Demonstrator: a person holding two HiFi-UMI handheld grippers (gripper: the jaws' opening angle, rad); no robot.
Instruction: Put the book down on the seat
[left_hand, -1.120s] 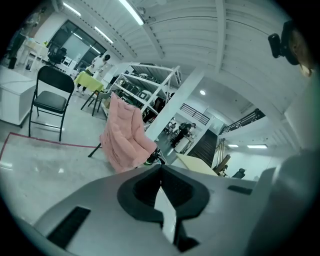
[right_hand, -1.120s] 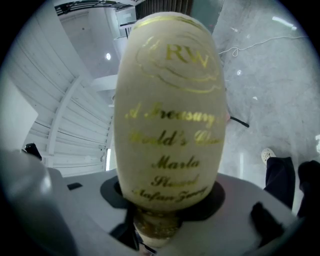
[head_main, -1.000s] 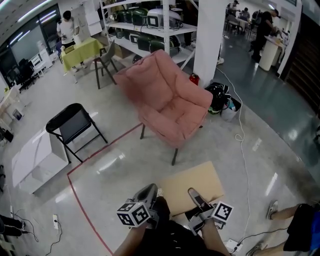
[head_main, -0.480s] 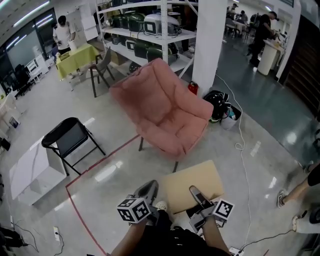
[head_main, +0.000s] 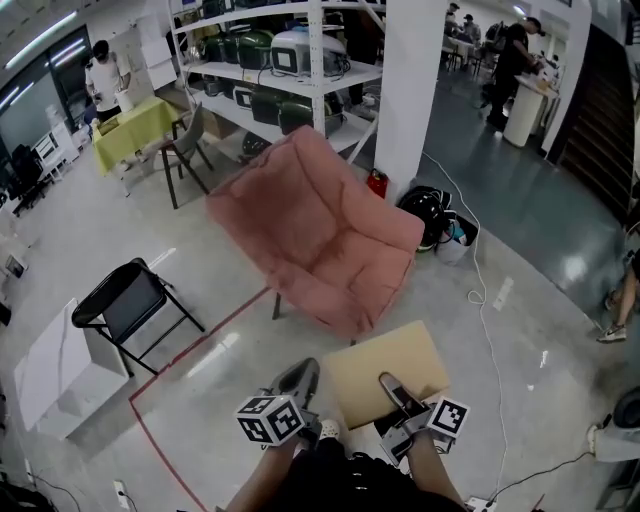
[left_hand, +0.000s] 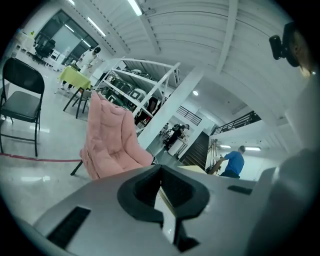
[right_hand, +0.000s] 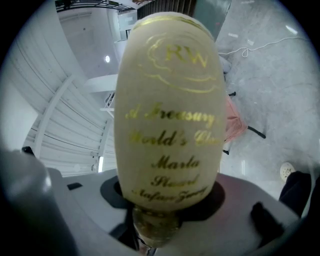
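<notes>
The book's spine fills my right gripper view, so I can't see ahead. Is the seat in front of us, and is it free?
Observer: Yes, the pink chair stands ahead beyond the book, its cushion bare.
Operator: Is the other gripper on the book too?
Observer: Yes, the left gripper is clamped on its page edge.
Operator: Anything beside the seat?
Observer: A black folding chair stands to its left, apart.

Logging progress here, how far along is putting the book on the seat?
Done: the book is up, clamped in the left gripper and right gripper. In hand: it hangs over the floor, short of the pink chair. Left: lay it on the seat.
</notes>
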